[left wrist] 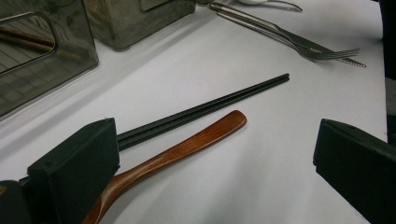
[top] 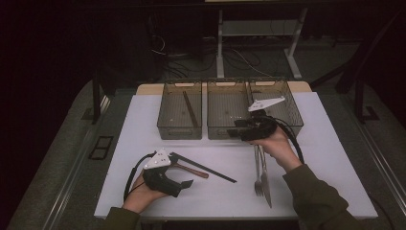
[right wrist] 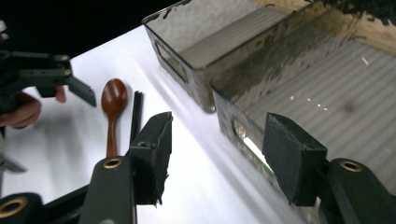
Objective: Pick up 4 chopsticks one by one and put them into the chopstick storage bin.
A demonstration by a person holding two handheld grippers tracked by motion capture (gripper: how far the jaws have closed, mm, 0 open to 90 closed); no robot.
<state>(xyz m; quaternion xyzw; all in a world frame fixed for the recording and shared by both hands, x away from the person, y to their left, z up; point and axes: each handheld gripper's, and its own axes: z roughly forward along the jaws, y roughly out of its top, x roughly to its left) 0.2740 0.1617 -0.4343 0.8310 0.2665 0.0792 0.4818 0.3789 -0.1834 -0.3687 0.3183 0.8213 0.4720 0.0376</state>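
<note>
at lower centre of the high view, the wooden spoon (top: 190,169) lies flat on the white table (top: 325,182), touching or just beside the black chopsticks (top: 206,168) that run from centre left toward lower centre. the left gripper (top: 184,184) sits at lower left of that frame, held in the person's left hand (top: 140,196), just beside the spoon's bowl end. left gripper view: the spoon handle (left wrist: 182,151) passes beside the jaw at lower left, not between the two jaws; the chopsticks (left wrist: 205,109) lie parallel just above it. the jaws stand spread wide, with bare table between them and nothing pinched.

the right gripper (top: 234,130) is at centre right of the high view, held in the right hand (top: 277,146), over the near wall of the middle bin (top: 227,115). right gripper view: its jaws stand apart with nothing between the pads; the middle bin wall (right wrist: 243,126) lies below and behind them, and the spoon bowl (right wrist: 114,97) shows at centre left with the left gripper (right wrist: 86,95) beside it.

three smoked transparent bins stand in a row at upper centre of the high view. the left bin (top: 179,115) contains a brown stick (top: 190,109). the right bin (top: 287,105) is partly covered by the gripper's grey plate. a fork (top: 257,172) and a knife (top: 265,184) lie side by side at lower right of centre, below the right hand.
</note>
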